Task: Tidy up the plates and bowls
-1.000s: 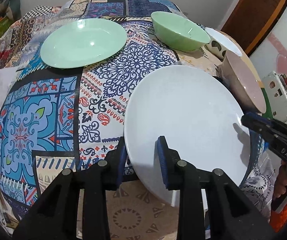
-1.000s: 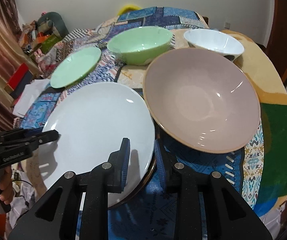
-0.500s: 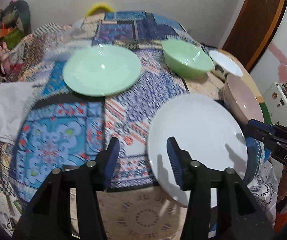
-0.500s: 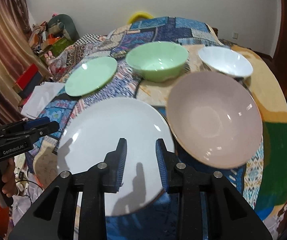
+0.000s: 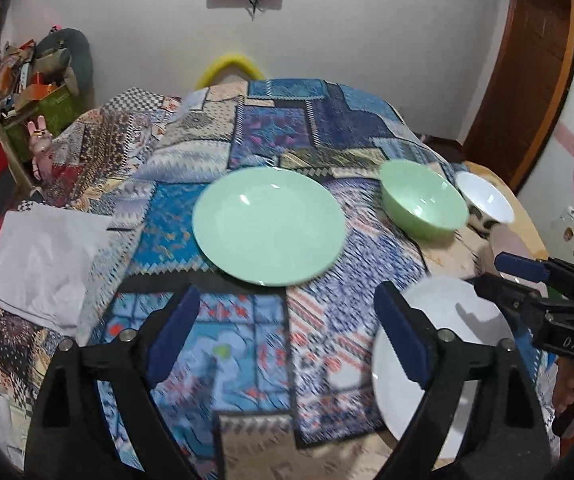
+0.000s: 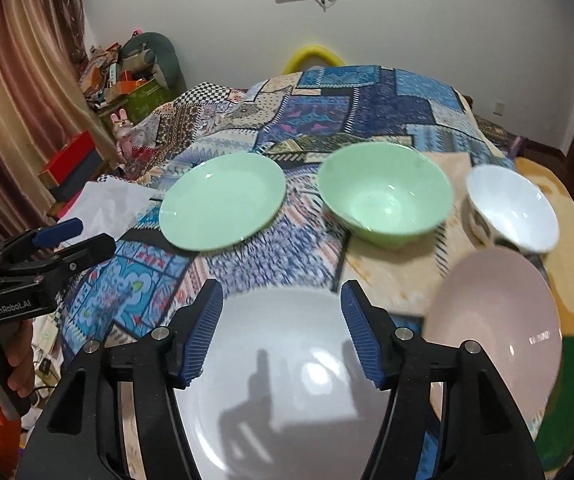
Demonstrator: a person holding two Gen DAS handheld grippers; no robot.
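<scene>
- Count: 2 plates, 3 bowls, 2 grippers, all on or over one table with a patchwork cloth (image 5: 247, 128).
- Plates: green plate (image 5: 269, 226) flat on the cloth mid-table; white plate (image 6: 283, 380) at the near edge, flat.
- Bowls: green bowl (image 6: 385, 200), white bowl (image 6: 513, 208), pink bowl (image 6: 495, 332). All upright, all empty.
- Far row, left to right in the right wrist view: green plate, green bowl, white bowl. None of them touch, as far as I can tell.
- Pink bowl sits just right of the white plate, near side of the white bowl; whether the rims touch, cannot tell.
- Left gripper (image 5: 283, 340): jaws spread wide, nothing between them. Hangs over bare cloth, green plate ahead of the tips, white plate (image 5: 447, 344) under and behind its right finger.
- Right gripper (image 6: 279, 340): jaws wide apart, gripping nothing. Directly above the white plate, the plate's far rim showing between the fingers; contact cannot be judged.
- Each gripper shows in the other's view: right one at the right edge of the left view over the white plate, left one at the left edge of the right view, a hand (image 6: 21, 360) on its handle.
- Off-task: folded white cloth (image 5: 43, 260) on the left edge of the table.
</scene>
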